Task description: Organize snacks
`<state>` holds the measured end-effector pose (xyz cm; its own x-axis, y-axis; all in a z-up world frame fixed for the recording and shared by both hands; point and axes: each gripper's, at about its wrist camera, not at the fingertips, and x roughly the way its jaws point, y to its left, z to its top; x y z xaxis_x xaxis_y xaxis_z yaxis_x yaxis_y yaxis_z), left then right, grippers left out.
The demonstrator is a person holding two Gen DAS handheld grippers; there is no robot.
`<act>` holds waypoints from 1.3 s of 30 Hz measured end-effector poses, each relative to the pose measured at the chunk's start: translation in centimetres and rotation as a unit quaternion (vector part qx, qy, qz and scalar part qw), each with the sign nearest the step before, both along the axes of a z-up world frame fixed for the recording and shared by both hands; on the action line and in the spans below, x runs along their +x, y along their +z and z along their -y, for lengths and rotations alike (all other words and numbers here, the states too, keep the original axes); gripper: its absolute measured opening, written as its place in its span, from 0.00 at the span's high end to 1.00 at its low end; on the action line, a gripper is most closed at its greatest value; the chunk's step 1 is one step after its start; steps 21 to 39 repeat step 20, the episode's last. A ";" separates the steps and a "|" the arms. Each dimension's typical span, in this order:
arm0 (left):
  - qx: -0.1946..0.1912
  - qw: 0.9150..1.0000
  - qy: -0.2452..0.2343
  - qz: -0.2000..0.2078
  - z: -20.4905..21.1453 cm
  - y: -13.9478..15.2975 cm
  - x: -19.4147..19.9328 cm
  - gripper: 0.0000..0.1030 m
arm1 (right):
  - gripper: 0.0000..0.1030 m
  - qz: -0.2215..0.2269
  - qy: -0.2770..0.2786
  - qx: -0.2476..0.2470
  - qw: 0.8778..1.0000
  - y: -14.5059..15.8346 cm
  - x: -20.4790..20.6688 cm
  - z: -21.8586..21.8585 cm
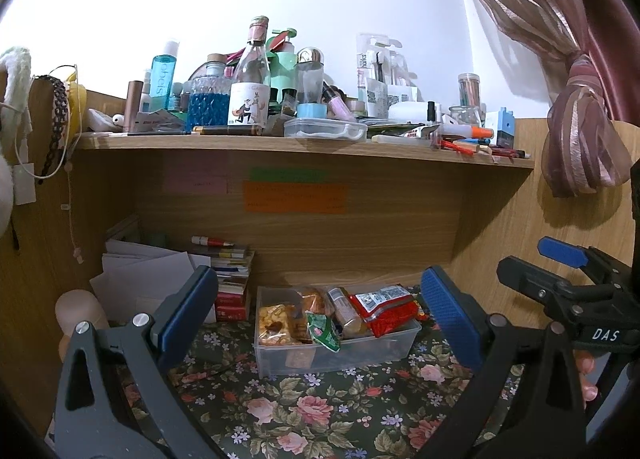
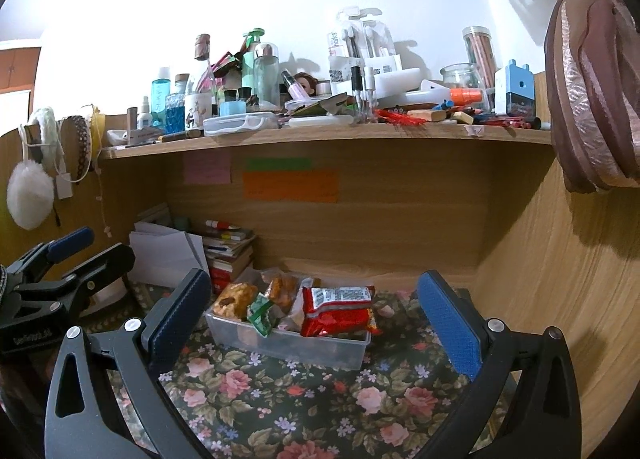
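A clear plastic box [image 1: 360,351] [image 2: 320,351] stands on the floral cloth under the shelf. It holds several snack packets: a red packet [image 1: 386,313] [image 2: 336,309], a green packet [image 1: 322,331] [image 2: 260,313] and an orange cracker pack [image 1: 274,325] [image 2: 234,299]. My left gripper [image 1: 320,323] is open and empty, short of the box. My right gripper [image 2: 316,317] is open and empty, also short of the box. The right gripper also shows at the right edge of the left wrist view [image 1: 560,259].
A floral cloth [image 1: 320,411] [image 2: 304,399] covers the desk. Stacked books [image 1: 232,275] [image 2: 228,251] and white papers [image 1: 140,271] lie at the back left. A crowded wooden shelf [image 1: 304,145] [image 2: 328,135] hangs overhead. A wooden side wall [image 2: 552,279] and curtain [image 1: 580,131] stand at right.
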<state>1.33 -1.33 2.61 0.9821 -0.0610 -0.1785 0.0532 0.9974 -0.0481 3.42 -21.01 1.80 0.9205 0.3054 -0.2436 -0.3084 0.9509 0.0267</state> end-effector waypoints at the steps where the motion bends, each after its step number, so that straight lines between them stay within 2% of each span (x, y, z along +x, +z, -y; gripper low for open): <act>1: 0.000 1.000 0.001 0.000 0.1 0.0 0.0 0.00 | 0.00 0.001 -0.002 0.000 1.000 0.0 -0.1 -0.1; 39: -0.002 1.000 0.000 -0.008 0.6 -0.2 0.3 0.00 | 0.00 0.002 -0.011 -0.004 1.000 -0.3 0.3 0.0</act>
